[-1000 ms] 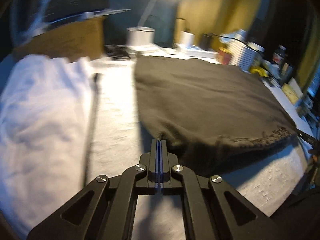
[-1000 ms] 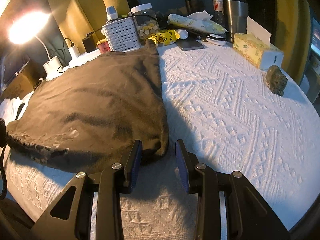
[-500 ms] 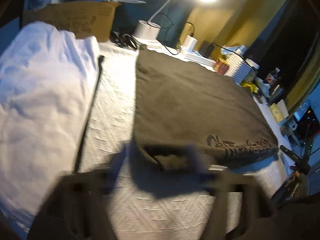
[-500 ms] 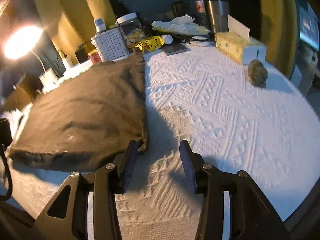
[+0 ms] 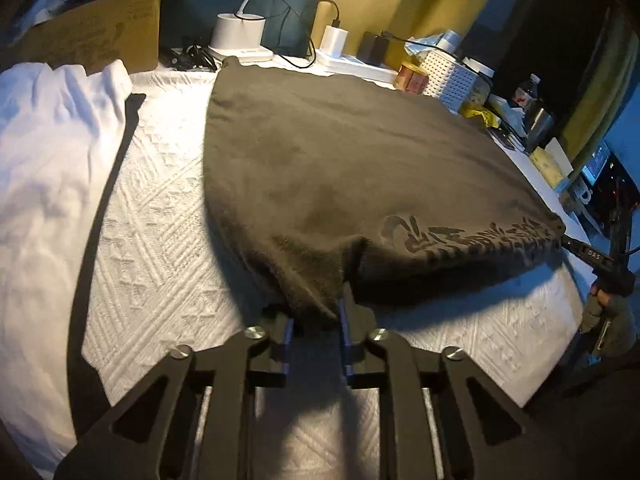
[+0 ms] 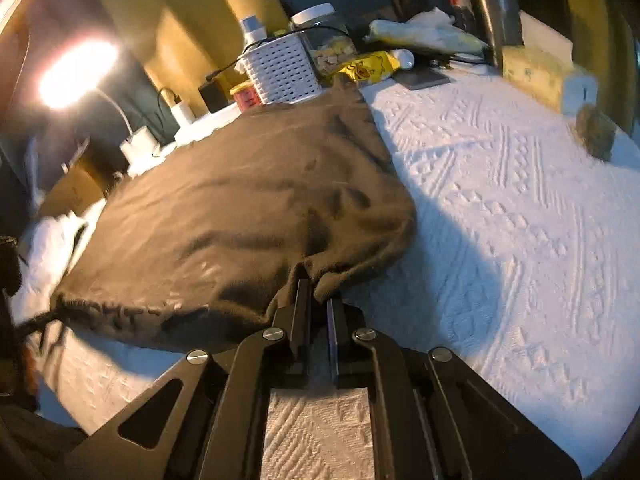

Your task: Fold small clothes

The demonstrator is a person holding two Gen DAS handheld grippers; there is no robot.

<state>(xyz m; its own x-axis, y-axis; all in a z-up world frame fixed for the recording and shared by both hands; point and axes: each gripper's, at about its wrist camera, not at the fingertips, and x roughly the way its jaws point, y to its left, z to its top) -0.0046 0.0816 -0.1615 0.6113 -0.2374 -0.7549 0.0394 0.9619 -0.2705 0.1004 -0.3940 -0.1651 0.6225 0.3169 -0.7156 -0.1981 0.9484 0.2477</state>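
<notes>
Dark brown garment (image 5: 352, 152) lies flat on the white textured cover (image 5: 160, 248), its long axis running away from me toward the white perforated basket (image 6: 280, 68) at the far edge.

My left gripper (image 5: 316, 316) is at the near hem, jaws closing with a bunched fold of the hem between them. My right gripper (image 6: 318, 300) is at the other near corner — jaws nearly together, pinching a tuck of the same hem.

Both hands sit on the near edge, equally close; the cloth stretches straight ahead from each, so I judge the coming move is to carry this edge toward the basket.

Basket: a white-capped bottle (image 6: 252, 26) stands in it. The clear jar (image 6: 328, 36) beside it holds pale chunks.
</notes>
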